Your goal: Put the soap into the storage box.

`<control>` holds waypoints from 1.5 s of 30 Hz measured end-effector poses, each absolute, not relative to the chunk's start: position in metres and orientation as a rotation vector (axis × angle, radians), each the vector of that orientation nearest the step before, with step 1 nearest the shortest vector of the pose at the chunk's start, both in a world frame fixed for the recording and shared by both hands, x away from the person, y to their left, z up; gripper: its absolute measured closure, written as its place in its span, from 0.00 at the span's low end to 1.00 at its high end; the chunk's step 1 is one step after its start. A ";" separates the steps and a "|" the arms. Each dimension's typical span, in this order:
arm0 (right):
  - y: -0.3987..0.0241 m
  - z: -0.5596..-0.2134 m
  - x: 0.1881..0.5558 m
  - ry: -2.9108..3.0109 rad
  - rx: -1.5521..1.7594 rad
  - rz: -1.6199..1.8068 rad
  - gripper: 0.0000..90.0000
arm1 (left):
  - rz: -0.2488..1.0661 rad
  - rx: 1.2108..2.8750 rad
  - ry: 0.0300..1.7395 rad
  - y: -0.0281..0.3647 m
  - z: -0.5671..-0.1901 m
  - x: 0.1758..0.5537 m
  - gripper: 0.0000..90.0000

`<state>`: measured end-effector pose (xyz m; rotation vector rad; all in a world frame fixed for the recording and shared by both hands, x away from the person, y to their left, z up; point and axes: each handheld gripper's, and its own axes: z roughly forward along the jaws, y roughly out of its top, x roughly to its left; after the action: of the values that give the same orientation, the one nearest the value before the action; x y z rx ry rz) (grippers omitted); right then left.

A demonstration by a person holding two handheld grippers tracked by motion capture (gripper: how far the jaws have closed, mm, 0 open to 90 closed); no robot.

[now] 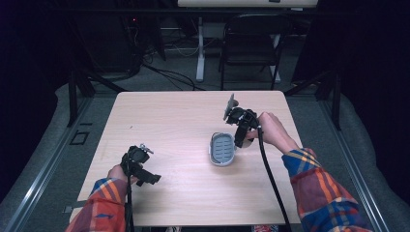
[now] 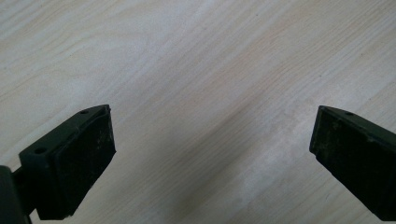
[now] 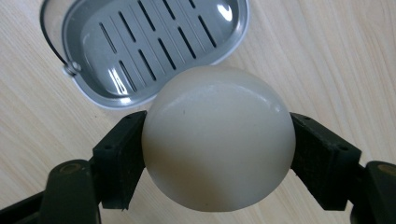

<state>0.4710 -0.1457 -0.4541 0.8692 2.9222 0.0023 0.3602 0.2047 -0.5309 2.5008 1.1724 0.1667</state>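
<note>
So we've got the right gripper (image 3: pixel 218 154) clamped on a smooth white soap bar (image 3: pixel 218 140), jaws pressed to both sides | it sits just above the grey slotted soap dish (image 3: pixel 154 42) on the wooden table (image 1: pixel 174 116) | left gripper (image 2: pixel 212 158) wide open, nothing between its jaws, near the table's front-left.

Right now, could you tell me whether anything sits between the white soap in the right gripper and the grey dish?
Nothing visible does. The right gripper grips the white soap just short of the grey soap dish, whose slotted tray is empty. The left gripper is open, far off over bare table.
</note>
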 end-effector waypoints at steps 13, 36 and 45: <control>-0.130 -0.455 0.473 2.931 0.831 -0.026 0.27 | 0.164 2.502 1.170 0.205 -0.531 0.360 0.00; -0.097 -0.469 0.474 2.987 0.778 0.043 0.27 | 0.163 2.503 1.164 0.205 -0.531 0.360 0.00; -0.090 -0.481 0.474 3.010 0.763 0.061 0.27 | 0.164 2.504 1.162 0.204 -0.531 0.360 0.00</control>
<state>0.4740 -0.0900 -0.4810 0.7626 3.0096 0.0612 0.3599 0.2045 -0.5307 2.5040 1.1620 0.1642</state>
